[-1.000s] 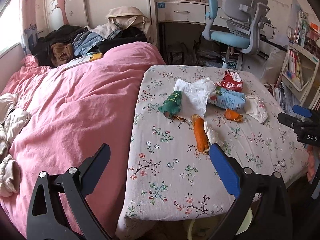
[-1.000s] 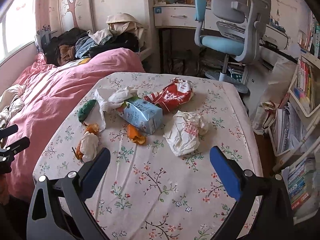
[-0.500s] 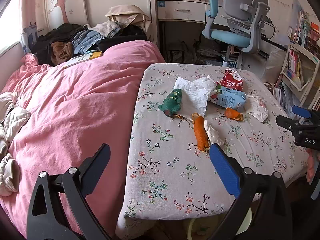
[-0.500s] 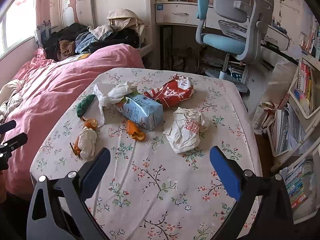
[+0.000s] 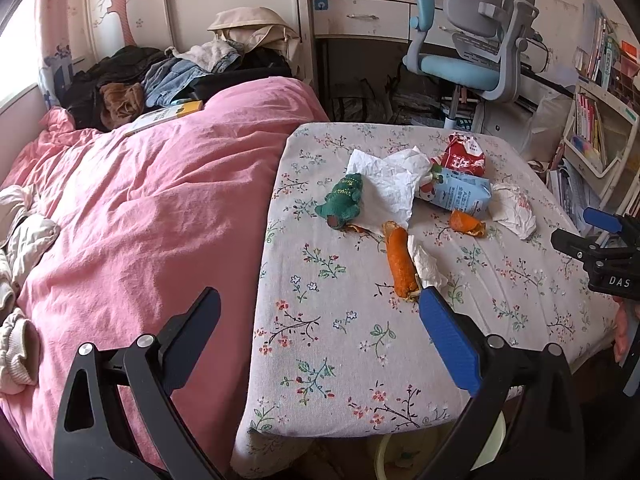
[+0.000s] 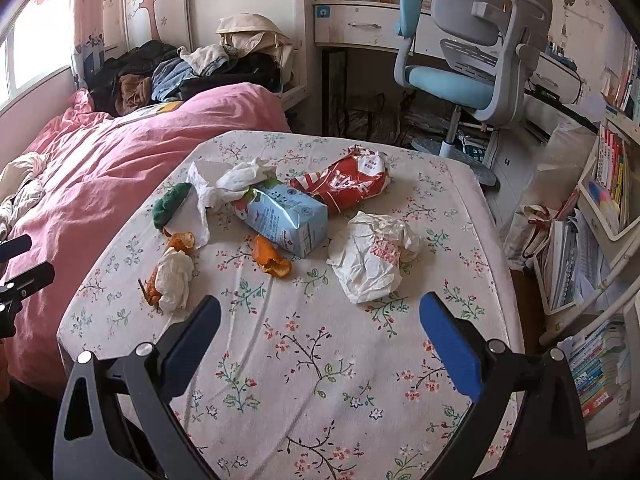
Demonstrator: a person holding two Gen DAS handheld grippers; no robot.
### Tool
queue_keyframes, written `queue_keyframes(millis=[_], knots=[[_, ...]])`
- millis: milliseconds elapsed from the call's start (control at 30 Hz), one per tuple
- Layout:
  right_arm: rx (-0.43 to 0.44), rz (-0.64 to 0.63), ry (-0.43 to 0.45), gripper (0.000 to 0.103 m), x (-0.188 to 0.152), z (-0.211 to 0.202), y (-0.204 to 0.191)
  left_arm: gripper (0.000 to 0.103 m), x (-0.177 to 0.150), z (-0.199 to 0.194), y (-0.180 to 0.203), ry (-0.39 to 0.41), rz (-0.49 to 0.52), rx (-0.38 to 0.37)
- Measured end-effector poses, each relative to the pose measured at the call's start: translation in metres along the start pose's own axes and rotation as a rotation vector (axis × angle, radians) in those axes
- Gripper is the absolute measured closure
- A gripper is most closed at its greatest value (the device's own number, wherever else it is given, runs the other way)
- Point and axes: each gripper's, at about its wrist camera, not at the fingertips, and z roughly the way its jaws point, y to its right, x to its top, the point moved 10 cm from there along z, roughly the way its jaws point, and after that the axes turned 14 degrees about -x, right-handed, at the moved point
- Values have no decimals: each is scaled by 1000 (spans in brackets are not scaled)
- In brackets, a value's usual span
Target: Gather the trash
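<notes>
**Both grippers creep closer to the trash on the flowery table**

Since a second ago, both cameras have slid a little nearer the table, and the trash looks a bit bigger. None of the trash has moved.

The left gripper (image 5: 319,322) has its jaws wide apart, with nothing between them. It hangs over the near edge where the pink blanket (image 5: 140,208) meets the flowery table (image 5: 340,340). Just past its blue finger, at about 1 o'clock, lies a long orange peel (image 5: 398,262) touching a small white tissue (image 5: 428,266). Farther up at 12 o'clock sits a green wrapper (image 5: 342,200), next to a big white paper (image 5: 390,186).

The right gripper (image 6: 320,322) also has its jaws wide apart and empty, above bare cloth. At 1 o'clock, close by, is a crumpled white bag (image 6: 374,258). At 12 o'clock is a curled orange peel (image 6: 270,258), touching a blue carton (image 6: 286,214) behind it. A red snack bag (image 6: 346,182) lies past the carton. At 10 o'clock a tissue wad (image 6: 174,278) sits on more peel.

Far off at 1 o'clock stands a blue chair (image 6: 464,56). At 3 o'clock are bookshelves (image 6: 608,184).
</notes>
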Motion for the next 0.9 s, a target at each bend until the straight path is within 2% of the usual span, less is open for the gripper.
queue_keyframes(millis=[900], knots=[[-1, -14, 0, 8, 0, -1, -3, 7, -6, 1, -7, -18, 6, 9]])
